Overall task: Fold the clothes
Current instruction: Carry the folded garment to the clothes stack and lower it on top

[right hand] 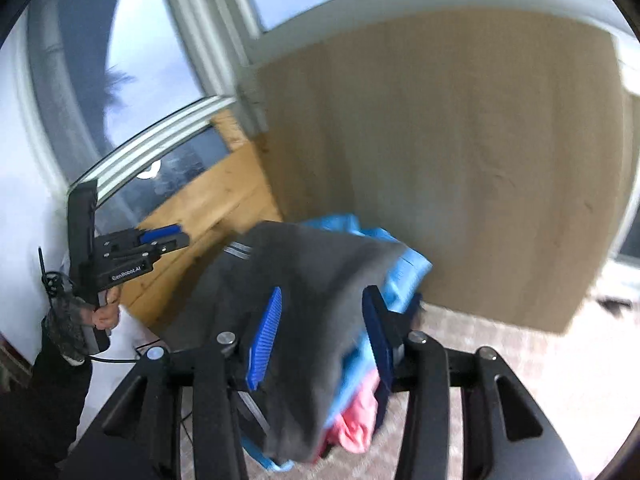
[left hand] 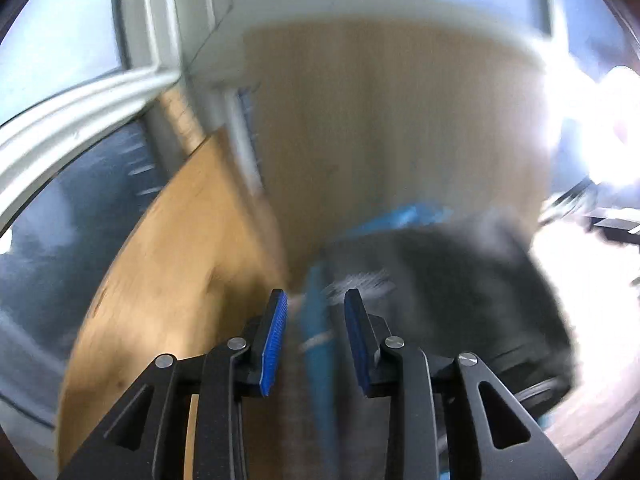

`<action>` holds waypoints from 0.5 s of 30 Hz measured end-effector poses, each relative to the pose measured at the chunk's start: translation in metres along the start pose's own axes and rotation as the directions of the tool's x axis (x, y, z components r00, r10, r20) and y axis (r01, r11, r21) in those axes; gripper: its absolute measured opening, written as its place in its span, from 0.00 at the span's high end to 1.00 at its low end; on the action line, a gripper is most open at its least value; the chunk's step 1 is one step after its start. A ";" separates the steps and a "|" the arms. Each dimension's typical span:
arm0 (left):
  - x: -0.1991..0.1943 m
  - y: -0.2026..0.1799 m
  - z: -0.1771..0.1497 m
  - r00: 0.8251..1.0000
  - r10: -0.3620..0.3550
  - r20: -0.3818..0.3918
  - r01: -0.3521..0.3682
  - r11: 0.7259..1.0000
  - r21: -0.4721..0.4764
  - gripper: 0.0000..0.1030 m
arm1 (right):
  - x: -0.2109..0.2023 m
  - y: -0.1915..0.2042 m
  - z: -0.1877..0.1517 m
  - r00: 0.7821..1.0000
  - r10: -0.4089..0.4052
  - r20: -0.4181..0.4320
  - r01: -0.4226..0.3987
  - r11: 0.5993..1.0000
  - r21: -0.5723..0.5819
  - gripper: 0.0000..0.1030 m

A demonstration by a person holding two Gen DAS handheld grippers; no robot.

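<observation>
Folding looks barely begun: the clothes, a grey top over blue and pink pieces, lie heaped unfolded at 6 o'clock off the table, while the left gripper and right gripper hover part-open, gripping nothing.

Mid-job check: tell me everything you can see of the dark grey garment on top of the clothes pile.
The dark grey garment looks like soft, matte knit with a pale striped trim near its upper left edge. It lies crumpled and draped over the pile, covering light blue clothing and a pink piece, and hangs down at the front. It lies between the right hand-held gripper pads; no grip is evident.
</observation>
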State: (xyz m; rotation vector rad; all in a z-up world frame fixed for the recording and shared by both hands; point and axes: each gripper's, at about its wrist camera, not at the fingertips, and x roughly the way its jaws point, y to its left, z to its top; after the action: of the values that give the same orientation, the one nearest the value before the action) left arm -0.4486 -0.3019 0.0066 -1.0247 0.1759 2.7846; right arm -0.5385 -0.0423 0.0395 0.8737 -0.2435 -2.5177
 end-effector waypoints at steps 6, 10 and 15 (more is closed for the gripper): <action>0.067 -0.016 -0.012 0.988 -0.004 -0.152 0.016 0.997 0.077 0.68 | 0.083 0.013 0.000 0.986 -0.089 -0.139 0.073 0.991 -0.116 0.67; 0.101 -0.007 -0.032 0.973 0.015 -0.230 0.002 0.997 0.074 0.63 | 0.124 -0.024 -0.016 0.955 -0.040 -0.293 0.046 0.999 0.014 0.68; 0.076 0.007 -0.012 0.985 0.047 -0.168 -0.035 0.997 0.074 0.64 | 0.086 -0.027 0.017 0.981 -0.041 -0.187 0.046 0.999 0.025 0.67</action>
State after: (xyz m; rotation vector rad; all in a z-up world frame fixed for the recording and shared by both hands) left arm -0.4998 -0.3021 -0.0519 -1.2534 0.3188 2.7043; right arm -0.6186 -0.0596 -0.0019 1.1304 -0.2025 -2.4568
